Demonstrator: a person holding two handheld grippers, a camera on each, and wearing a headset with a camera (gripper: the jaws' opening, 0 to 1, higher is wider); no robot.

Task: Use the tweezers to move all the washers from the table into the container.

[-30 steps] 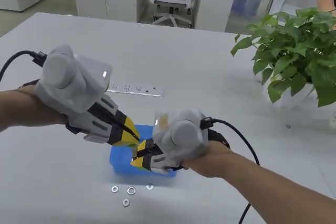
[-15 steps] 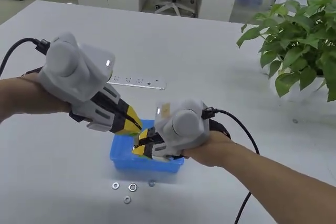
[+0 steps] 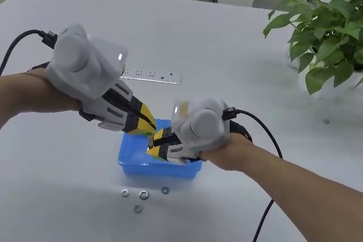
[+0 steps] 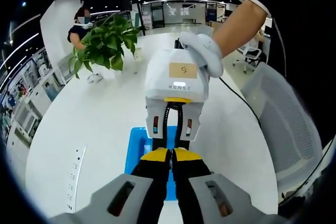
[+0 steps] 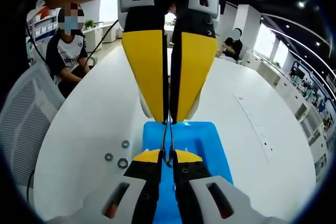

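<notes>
Right hand-held gripper (image 4: 169, 146), "KENSE" label, over container (image 4: 137, 146).

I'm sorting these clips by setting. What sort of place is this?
Probably an open-plan office: a wide white table with a power strip, a potted plant and a mesh office chair.

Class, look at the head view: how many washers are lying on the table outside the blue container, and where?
4. Three washers form a row just in front of the blue container: left, middle, right. The fourth lies nearer the viewer. Any inside the container are hidden.
</notes>
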